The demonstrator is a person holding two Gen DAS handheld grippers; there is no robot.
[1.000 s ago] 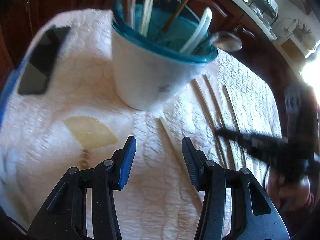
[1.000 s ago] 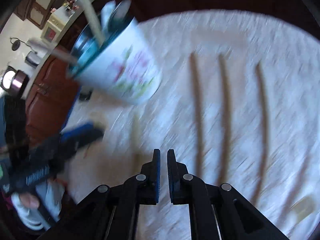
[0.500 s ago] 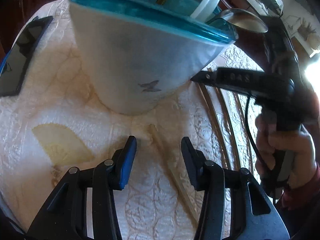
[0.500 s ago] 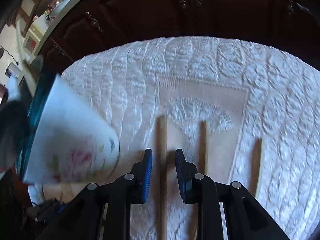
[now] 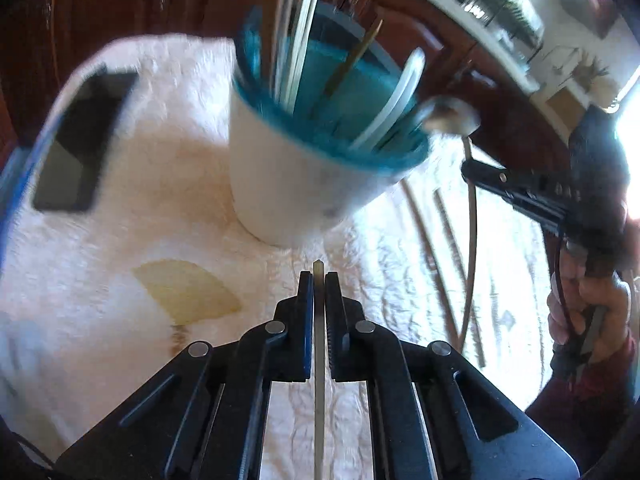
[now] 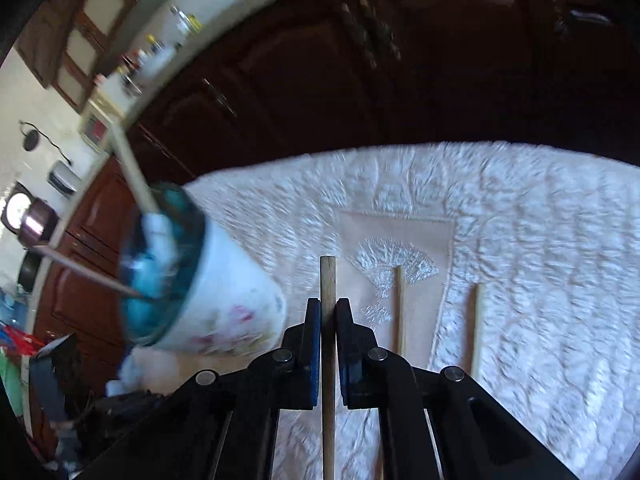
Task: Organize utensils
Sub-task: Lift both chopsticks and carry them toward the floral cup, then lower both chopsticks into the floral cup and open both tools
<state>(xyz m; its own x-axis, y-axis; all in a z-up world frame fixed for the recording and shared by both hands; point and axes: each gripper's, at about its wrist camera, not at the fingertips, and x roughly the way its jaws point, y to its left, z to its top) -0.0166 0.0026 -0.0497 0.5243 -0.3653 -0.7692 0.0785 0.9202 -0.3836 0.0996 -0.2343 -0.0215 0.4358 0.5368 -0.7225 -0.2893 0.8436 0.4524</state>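
Observation:
My left gripper (image 5: pixel 319 280) is shut on a pale chopstick (image 5: pixel 319 332) that runs straight between its pads, lifted off the cloth. Just beyond stands a white cup with a teal rim (image 5: pixel 296 188), holding several chopsticks, white utensils and a metal spoon (image 5: pixel 448 114). My right gripper (image 6: pixel 328 306) is shut on a wooden chopstick (image 6: pixel 328 276), with the cup (image 6: pixel 224 304) to its left. In the left wrist view the right gripper (image 5: pixel 472 172) holds its chopstick (image 5: pixel 473 248) hanging right of the cup. Two chopsticks (image 6: pixel 400 308) (image 6: pixel 476 320) lie on the cloth.
A white quilted cloth (image 5: pixel 160 208) covers the table. A dark phone (image 5: pixel 80 140) lies at its far left edge. A yellow fan-shaped patch (image 5: pixel 188 292) marks the cloth. Dark wooden cabinets (image 6: pixel 320 80) stand behind the table. A hand (image 5: pixel 592 304) grips the right tool.
Both grippers closed on chopsticks that lay between their open fingers and lifted them off the cloth. The left gripper pulled back from the cup. The right gripper rose beside the cup.

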